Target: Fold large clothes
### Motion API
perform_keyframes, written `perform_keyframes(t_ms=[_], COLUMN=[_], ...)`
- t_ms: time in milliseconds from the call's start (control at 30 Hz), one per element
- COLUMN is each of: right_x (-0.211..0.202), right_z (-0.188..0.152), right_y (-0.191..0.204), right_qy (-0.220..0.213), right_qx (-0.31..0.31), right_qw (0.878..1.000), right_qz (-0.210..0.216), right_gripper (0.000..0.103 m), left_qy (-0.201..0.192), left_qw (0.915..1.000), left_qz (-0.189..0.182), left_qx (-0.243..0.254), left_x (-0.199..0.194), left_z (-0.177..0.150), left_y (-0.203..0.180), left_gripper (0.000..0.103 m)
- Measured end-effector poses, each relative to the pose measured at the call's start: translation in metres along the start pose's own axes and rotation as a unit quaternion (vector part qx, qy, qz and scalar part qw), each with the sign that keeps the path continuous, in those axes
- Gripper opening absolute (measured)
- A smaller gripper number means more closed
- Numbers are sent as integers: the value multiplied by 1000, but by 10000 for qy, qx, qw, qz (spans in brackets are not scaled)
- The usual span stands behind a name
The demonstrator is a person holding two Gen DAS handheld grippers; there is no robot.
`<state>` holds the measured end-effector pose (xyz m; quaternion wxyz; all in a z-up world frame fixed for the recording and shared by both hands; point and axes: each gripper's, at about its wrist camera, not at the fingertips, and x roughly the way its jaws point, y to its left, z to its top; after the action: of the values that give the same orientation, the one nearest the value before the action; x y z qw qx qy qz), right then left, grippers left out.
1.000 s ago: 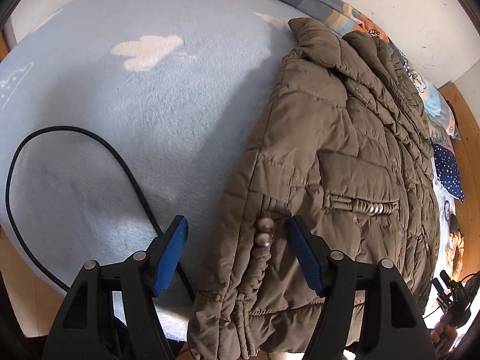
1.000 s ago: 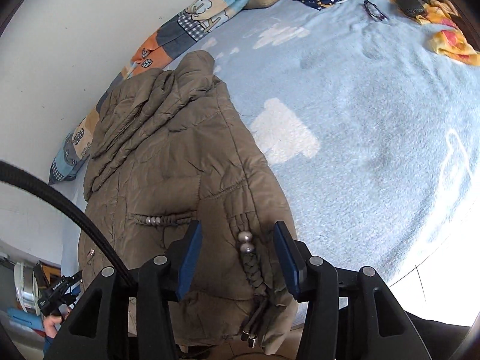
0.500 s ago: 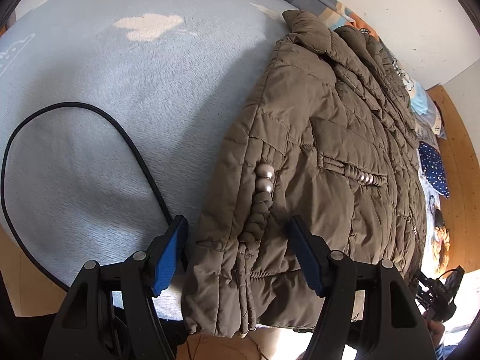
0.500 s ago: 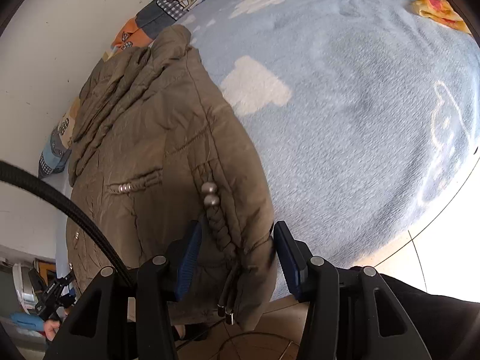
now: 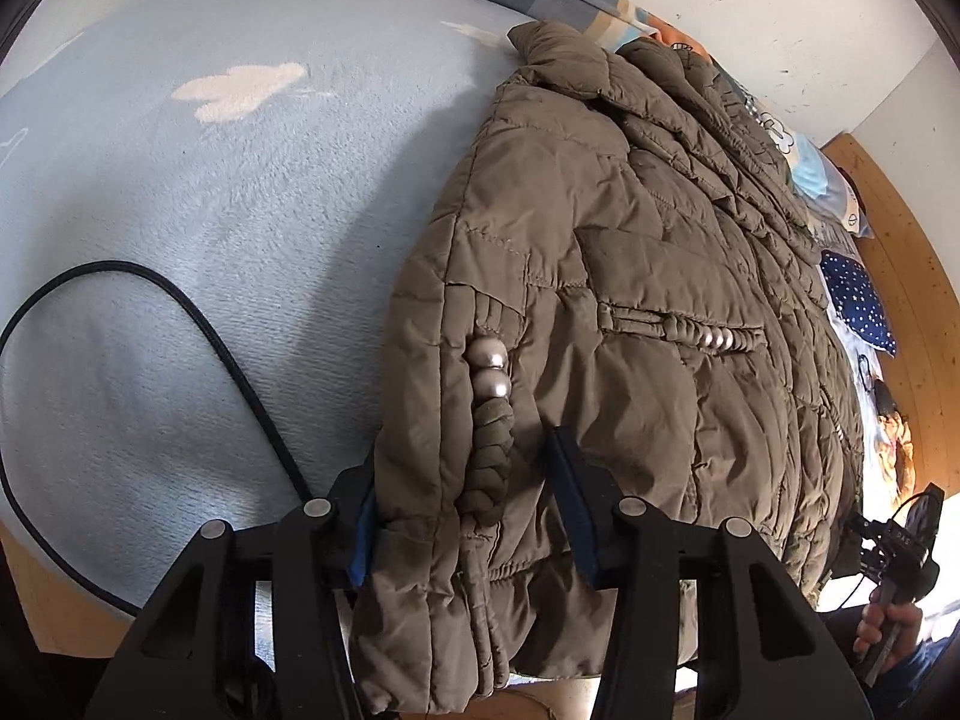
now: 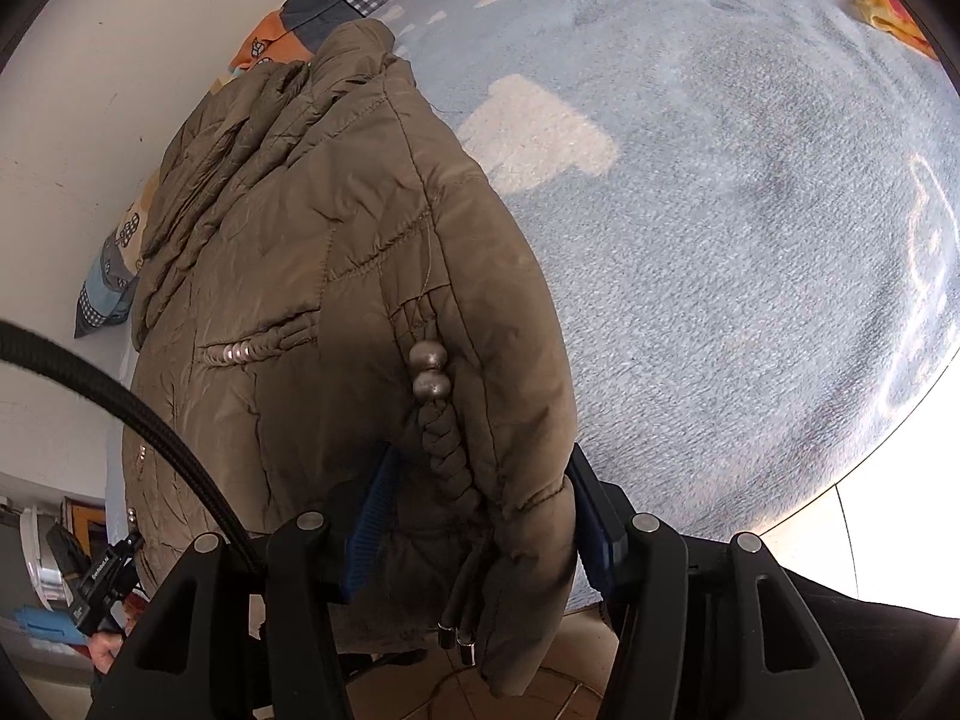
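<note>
Two grippers sit at the hem of the jacket, which lies along the wall side of the bed with its bottom edge hanging over the near side.

From my station the step in hand looks like taking both hem corners for a fold toward the collar at 12 o'clock. To do it well I would seat each pad deep on the padded layers — not on the braided cord — and lift both corners together so the bulk does not slump.

Left gripper: its jaws have just been closing and now press the hem corner from both sides, pointing steeply down. The black cable trails off at 9 o'clock.

Right gripper: its jaws have just been opening a little — the other corner fills the gap and both pads touch it, so I judge it gripped.
</note>
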<state>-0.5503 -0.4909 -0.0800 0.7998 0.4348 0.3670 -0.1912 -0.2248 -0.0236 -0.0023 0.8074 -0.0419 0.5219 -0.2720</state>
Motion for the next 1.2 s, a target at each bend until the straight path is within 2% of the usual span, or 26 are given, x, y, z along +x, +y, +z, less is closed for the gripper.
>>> perform_keyframes(t_ms=[33, 133, 200, 233, 267, 333, 367, 500, 933, 1200], right_x=[1, 7, 9, 10, 10, 7, 7, 8, 32, 34], right_z=[0, 0, 0, 1, 1, 0, 0, -2, 4, 5], right_y=[-1, -1, -2, -3, -2, 2, 8, 19, 23, 18], right_qy=[25, 104, 133, 143, 143, 78, 40, -26, 176, 209], right_qx=[6, -5, 3, 13, 13, -104, -177, -407, -262, -144], right_qw=[10000, 9999, 9998, 9997, 9996, 9996, 9995, 9991, 9995, 9997], right_qz=[23, 81, 138, 187, 226, 251, 246, 87, -11, 47], right_gripper=[58, 56, 53, 51, 42, 28, 27, 27, 35, 37], left_qy=[-8, 14, 7, -34, -76, -153, -193, -209, -265, -155], left_qw=[10000, 9999, 9999, 9998, 9996, 9991, 9988, 9984, 9978, 9963], left_qz=[44, 66, 148, 207, 225, 295, 329, 389, 538, 678], left_qx=[-2, -87, -31, 51, 147, 261, 291, 357, 270, 501], left_x=[1, 5, 5, 3, 1, -2, -4, -3, 3, 4], left_z=[0, 0, 0, 0, -1, -2, -4, -5, -10, -5], left_y=[-1, -1, -5, -7, -11, -15, -16, -16, -14, -17], left_gripper=[58, 70, 70, 65, 62, 48, 45, 44, 53, 58])
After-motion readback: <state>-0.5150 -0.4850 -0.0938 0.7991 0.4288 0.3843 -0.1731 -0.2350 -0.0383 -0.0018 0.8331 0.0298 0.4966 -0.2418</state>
